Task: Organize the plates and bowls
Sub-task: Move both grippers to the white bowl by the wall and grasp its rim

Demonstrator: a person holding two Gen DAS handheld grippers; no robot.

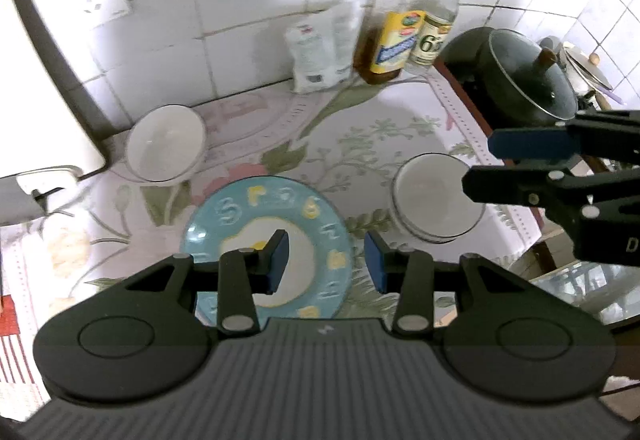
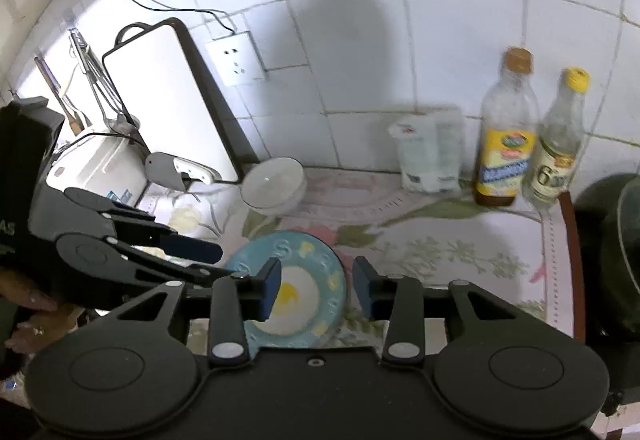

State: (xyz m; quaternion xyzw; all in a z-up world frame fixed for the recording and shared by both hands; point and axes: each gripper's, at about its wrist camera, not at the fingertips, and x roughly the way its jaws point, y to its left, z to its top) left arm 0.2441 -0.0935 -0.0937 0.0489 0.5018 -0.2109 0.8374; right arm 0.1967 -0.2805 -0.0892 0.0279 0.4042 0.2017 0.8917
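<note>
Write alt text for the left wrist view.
The left gripper hangs open and empty above a blue plate on a floral cloth. White bowls sit at its left and right; the right gripper enters from the right.

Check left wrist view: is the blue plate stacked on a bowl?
No. The blue plate lies flat on the tablecloth, apart from both white bowls.

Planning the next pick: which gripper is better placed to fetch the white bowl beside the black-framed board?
Left, probably. The white bowl lies on the left gripper side; the right gripper hovers over the other bowl. Both are empty.
</note>
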